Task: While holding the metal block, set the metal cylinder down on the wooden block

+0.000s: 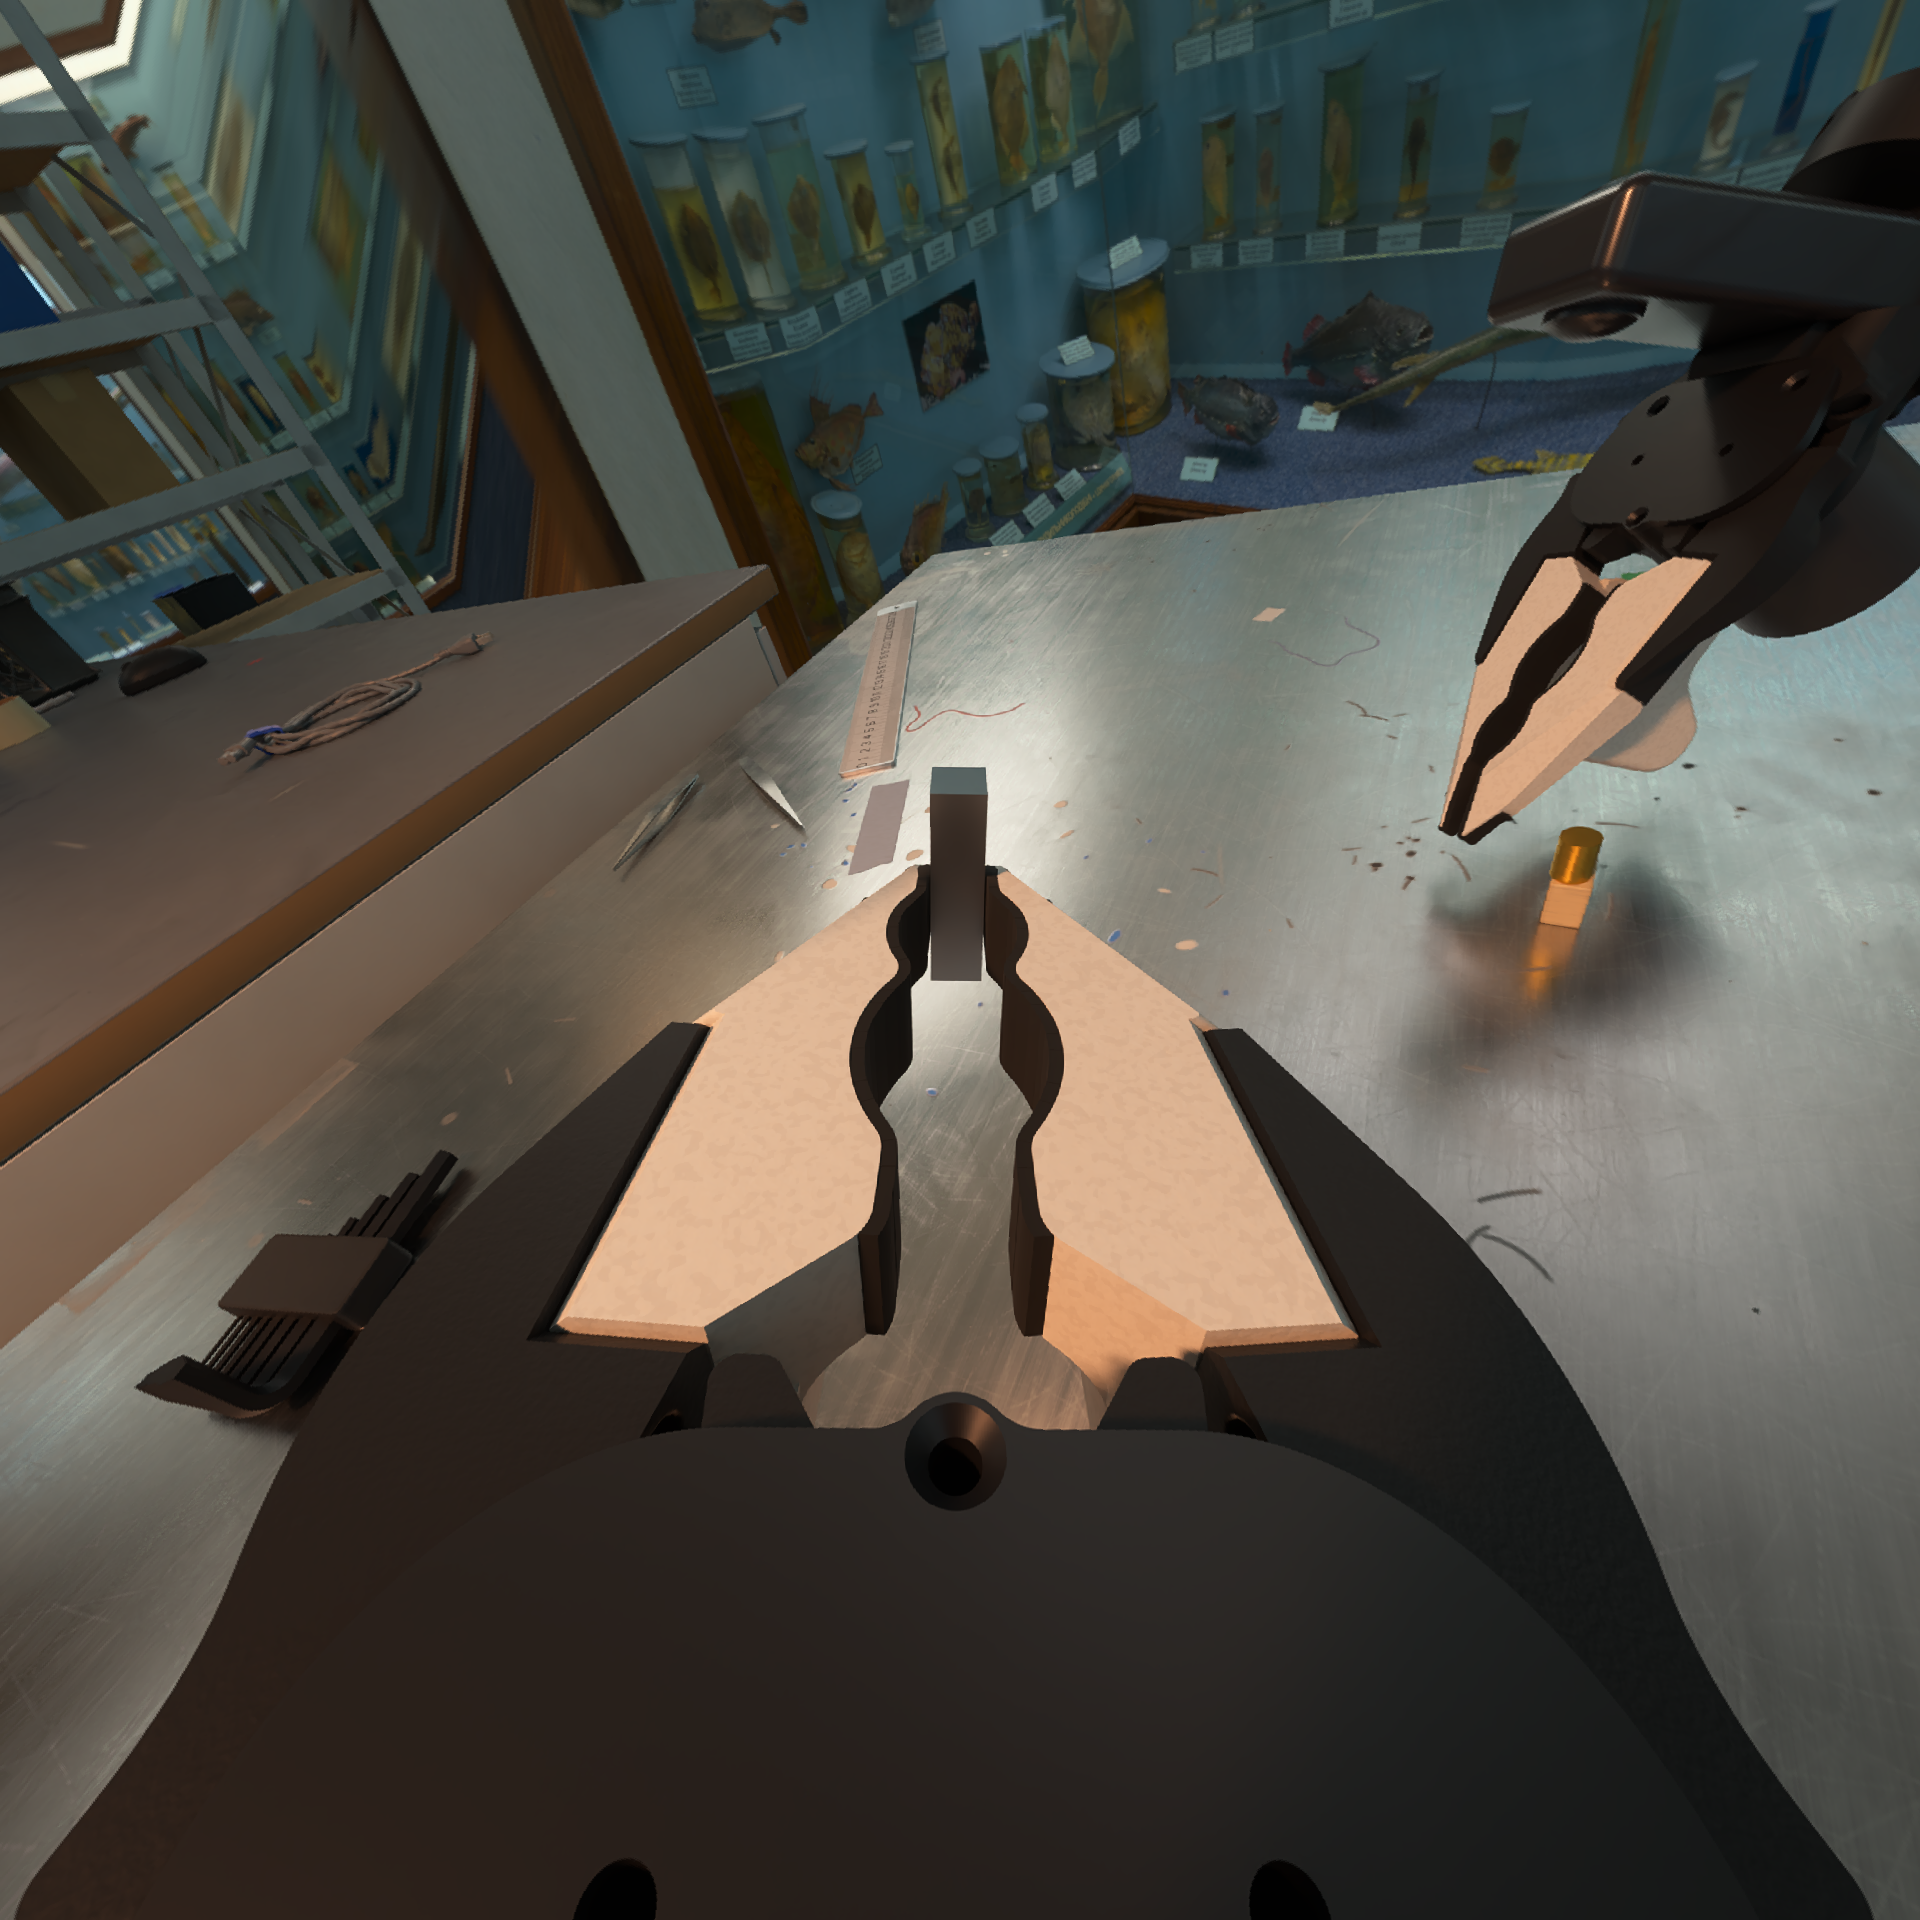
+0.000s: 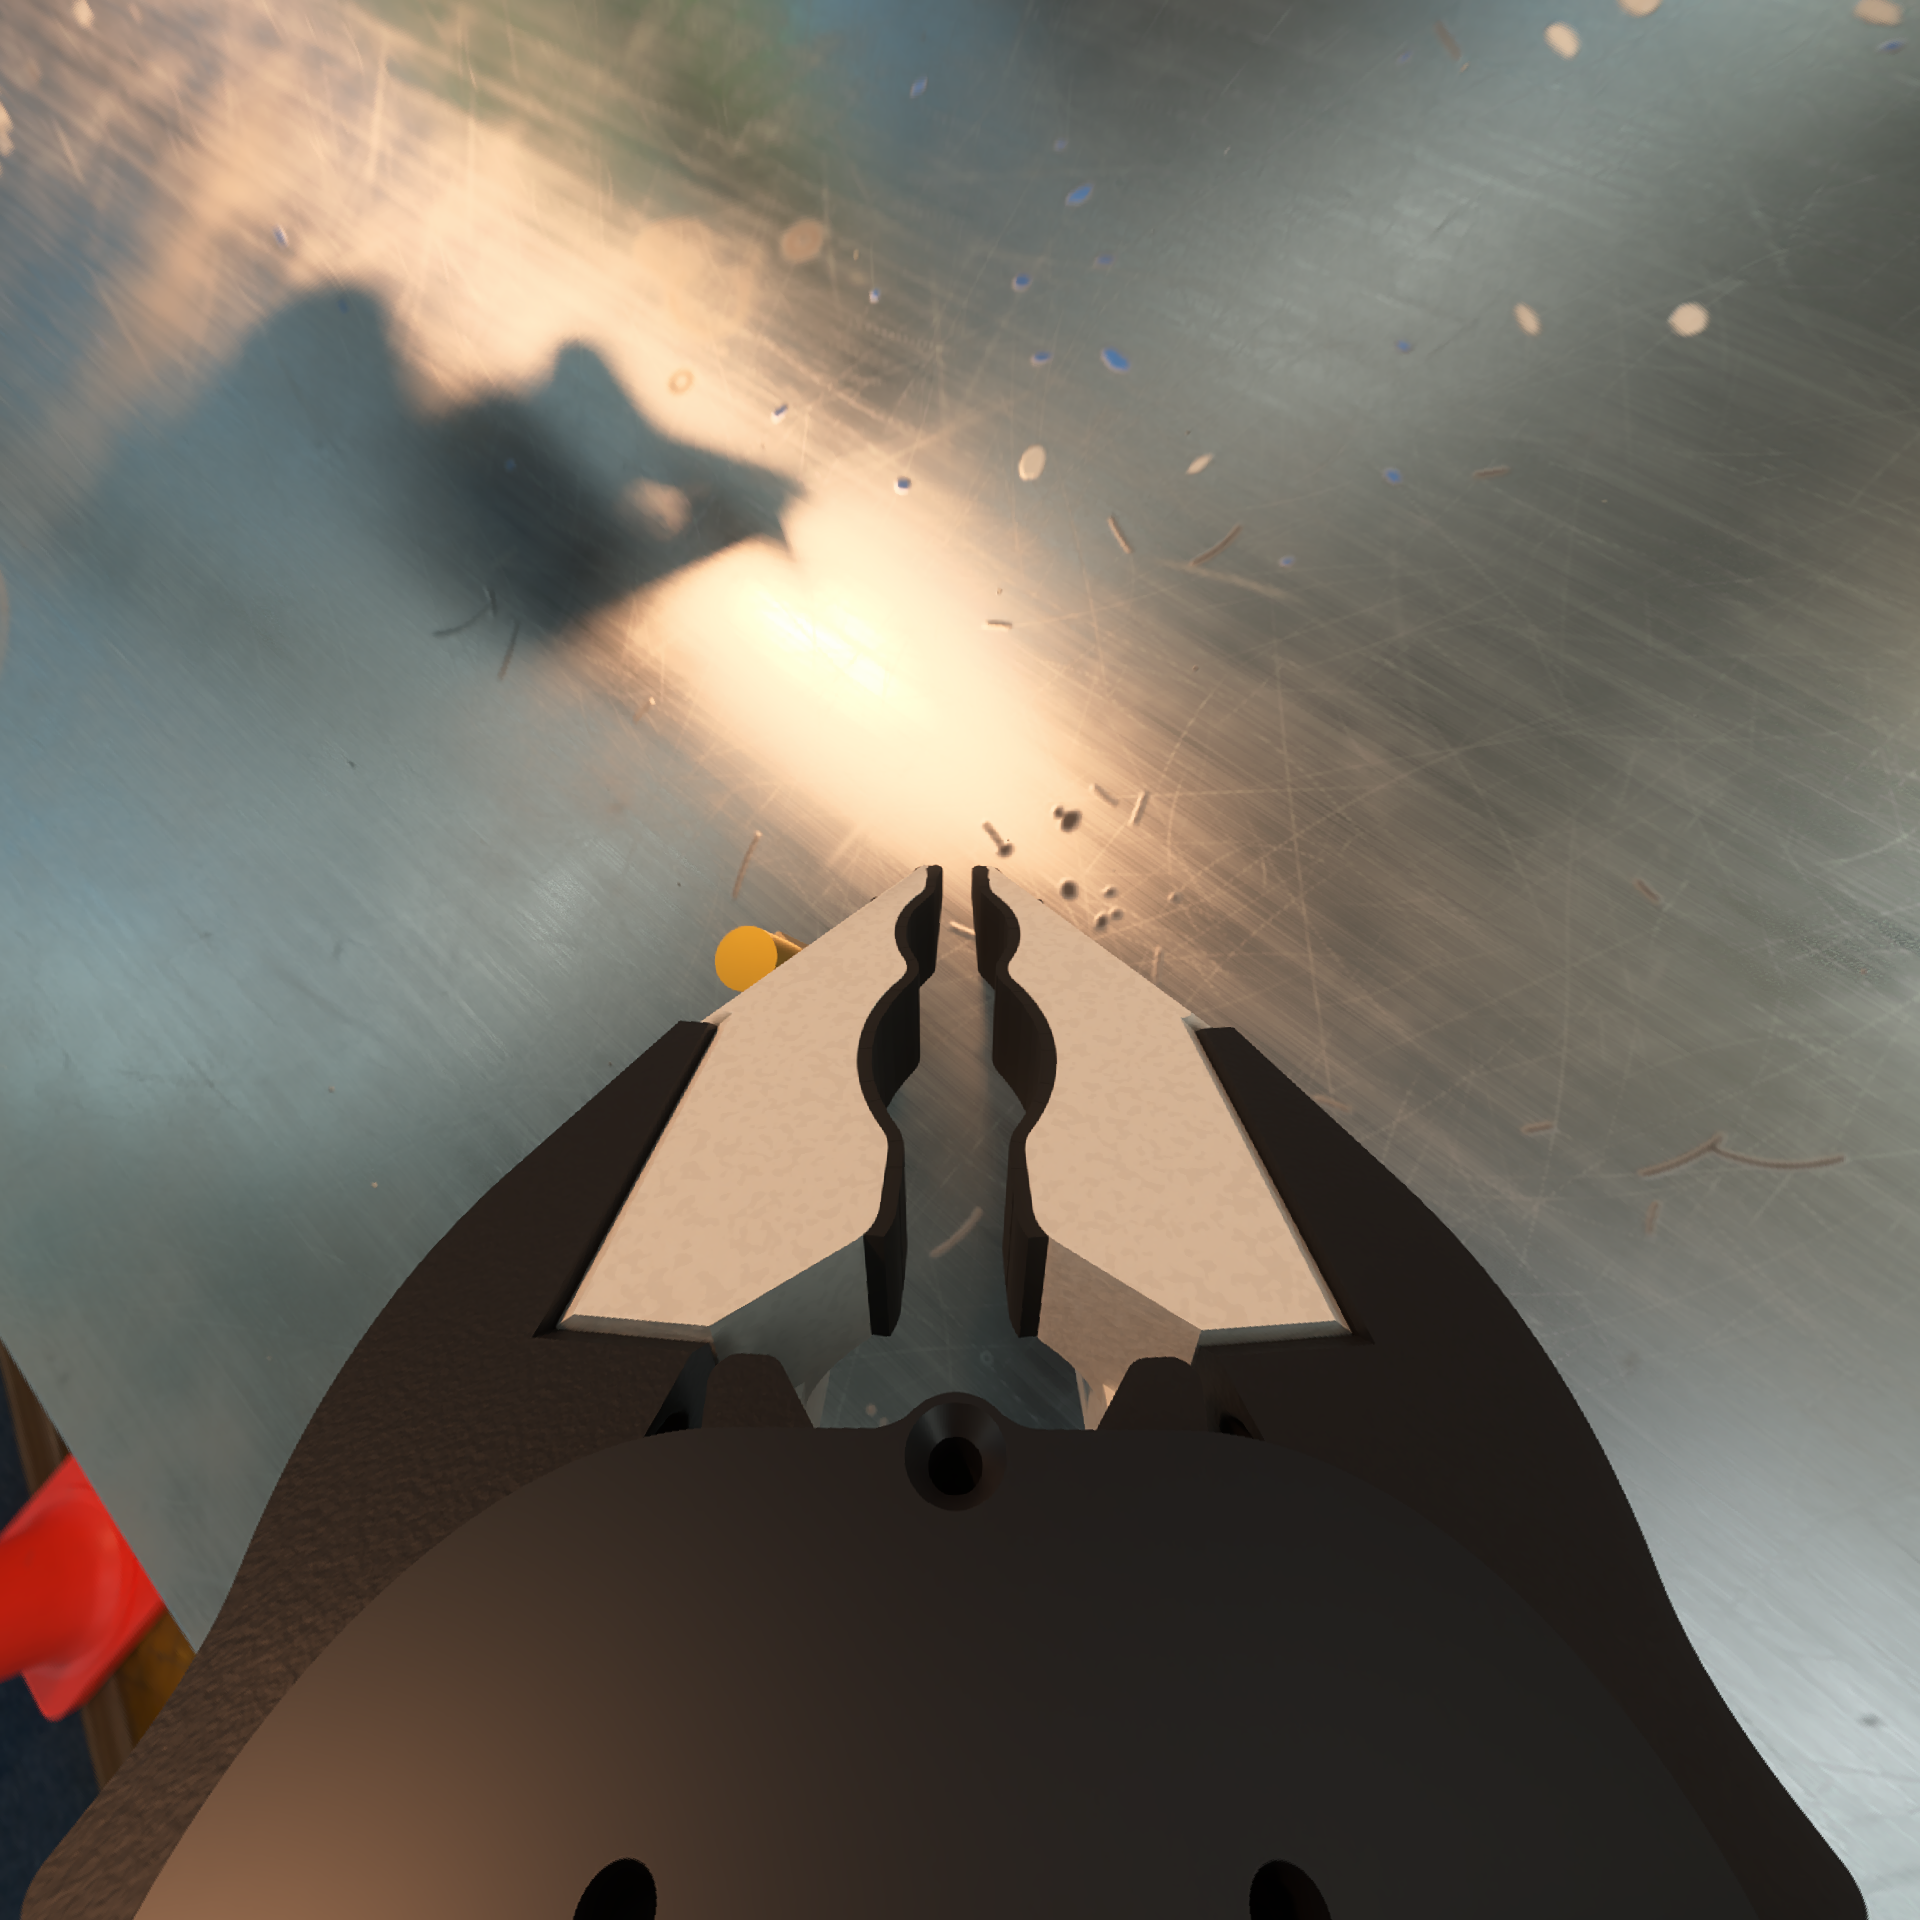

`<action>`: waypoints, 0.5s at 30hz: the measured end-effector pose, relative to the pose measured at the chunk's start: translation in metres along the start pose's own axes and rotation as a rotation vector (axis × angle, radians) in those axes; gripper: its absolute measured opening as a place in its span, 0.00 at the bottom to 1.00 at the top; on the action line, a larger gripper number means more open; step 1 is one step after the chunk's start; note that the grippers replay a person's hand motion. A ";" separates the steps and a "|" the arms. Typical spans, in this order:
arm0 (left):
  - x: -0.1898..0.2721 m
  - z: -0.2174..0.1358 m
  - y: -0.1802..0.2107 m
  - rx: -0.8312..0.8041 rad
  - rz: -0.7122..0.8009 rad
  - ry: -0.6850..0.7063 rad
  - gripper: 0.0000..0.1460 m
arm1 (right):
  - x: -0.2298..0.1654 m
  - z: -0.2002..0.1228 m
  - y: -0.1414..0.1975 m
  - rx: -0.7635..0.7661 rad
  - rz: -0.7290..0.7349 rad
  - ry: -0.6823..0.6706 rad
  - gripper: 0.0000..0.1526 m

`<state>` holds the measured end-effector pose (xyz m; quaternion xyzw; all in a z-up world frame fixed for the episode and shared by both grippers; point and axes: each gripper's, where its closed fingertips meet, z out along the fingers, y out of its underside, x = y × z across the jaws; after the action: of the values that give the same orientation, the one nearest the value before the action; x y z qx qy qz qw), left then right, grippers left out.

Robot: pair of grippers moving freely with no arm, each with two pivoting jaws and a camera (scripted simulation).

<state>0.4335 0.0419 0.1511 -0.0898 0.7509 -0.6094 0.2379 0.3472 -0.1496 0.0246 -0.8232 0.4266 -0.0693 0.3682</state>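
My left gripper is shut on a grey metal block, which stands upright between the fingertips above the steel table. A gold metal cylinder stands upright on a small pale wooden block at the right. My right gripper hangs just above and left of the cylinder, its jaws nearly together with nothing between them. In the right wrist view the right gripper points down at the table, and the cylinder's round top shows just left of its left finger. The wooden block is hidden there.
A ruler, tweezers and a thin blade lie beyond the left gripper. A hex key set lies at the near left. A lower counter with a coiled cable runs along the left. A red object sits past the table edge.
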 end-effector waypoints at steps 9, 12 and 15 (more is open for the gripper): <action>0.002 0.000 0.000 -0.005 0.015 0.002 0.06 | 0.005 0.009 0.006 -0.068 -0.040 0.040 0.01; 0.002 0.000 0.000 -0.002 0.011 0.002 0.06 | 0.007 0.006 0.004 -0.037 -0.050 0.059 0.01; 0.002 0.000 0.000 -0.002 0.011 0.004 0.06 | 0.007 0.004 0.004 -0.016 -0.044 0.054 0.02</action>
<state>0.4315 0.0407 0.1504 -0.0849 0.7526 -0.6074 0.2396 0.3506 -0.1538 0.0177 -0.8331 0.4186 -0.0961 0.3485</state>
